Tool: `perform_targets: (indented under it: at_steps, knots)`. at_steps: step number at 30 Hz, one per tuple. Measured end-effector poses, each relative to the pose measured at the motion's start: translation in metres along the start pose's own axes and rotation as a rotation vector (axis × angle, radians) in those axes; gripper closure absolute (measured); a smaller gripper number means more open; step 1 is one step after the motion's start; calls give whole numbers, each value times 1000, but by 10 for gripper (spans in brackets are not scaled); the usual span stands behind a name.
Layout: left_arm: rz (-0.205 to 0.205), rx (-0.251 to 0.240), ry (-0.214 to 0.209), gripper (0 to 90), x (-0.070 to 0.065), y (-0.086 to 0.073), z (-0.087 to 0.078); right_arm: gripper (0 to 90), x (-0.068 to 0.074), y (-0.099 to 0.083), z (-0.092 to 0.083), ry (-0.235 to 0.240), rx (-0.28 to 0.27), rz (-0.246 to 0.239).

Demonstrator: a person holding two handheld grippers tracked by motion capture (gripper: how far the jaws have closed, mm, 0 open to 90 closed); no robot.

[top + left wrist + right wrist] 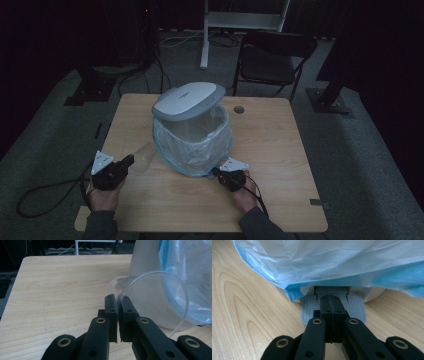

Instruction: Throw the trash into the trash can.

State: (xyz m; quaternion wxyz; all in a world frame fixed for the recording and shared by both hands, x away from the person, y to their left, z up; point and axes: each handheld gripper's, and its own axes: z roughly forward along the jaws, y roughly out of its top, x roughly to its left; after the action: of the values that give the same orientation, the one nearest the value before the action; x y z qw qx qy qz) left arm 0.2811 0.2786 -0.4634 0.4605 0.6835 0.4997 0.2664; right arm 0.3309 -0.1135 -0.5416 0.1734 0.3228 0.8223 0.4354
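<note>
Two tools engaged: my left tool [117, 315] is clenched on the rim of a clear plastic cup [152, 302], light, thin and crushable, best held at the rim. My right tool [331, 315] presses clenched on the bin's pedal [309, 310]. Beyond, the lid [187, 100] stands raised over the bagged bin [192, 142] mid-counter [280, 165].

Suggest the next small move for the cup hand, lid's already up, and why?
Probably lift the clear plastic cup up toward the bin's open mouth. The left gripper is shut on the cup's rim, with the cup low beside the bin's bag-lined wall. The right gripper rests shut on the grey pedal, and the lid is raised, so the opening looks ready.
</note>
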Motion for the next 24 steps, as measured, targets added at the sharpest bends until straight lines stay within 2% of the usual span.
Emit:
perform_targets:
  at_steps: [6, 12, 17, 24]
  knots:
    - [1, -19, -23, 871, -1, 1, -7, 900, 0, 0, 0, 1, -2, 2]
    - [-7, -36, -28, 871, 3, 2, -14, 900, -1, -1, 0, 4, -3, 2]
    - [-3, -43, -57, 871, 4, 3, -21, 900, -1, -1, 0, 4, -3, 1]
    - [-3, -64, -66, 871, 6, 5, -30, 900, -1, -1, 0, 5, -2, 0]
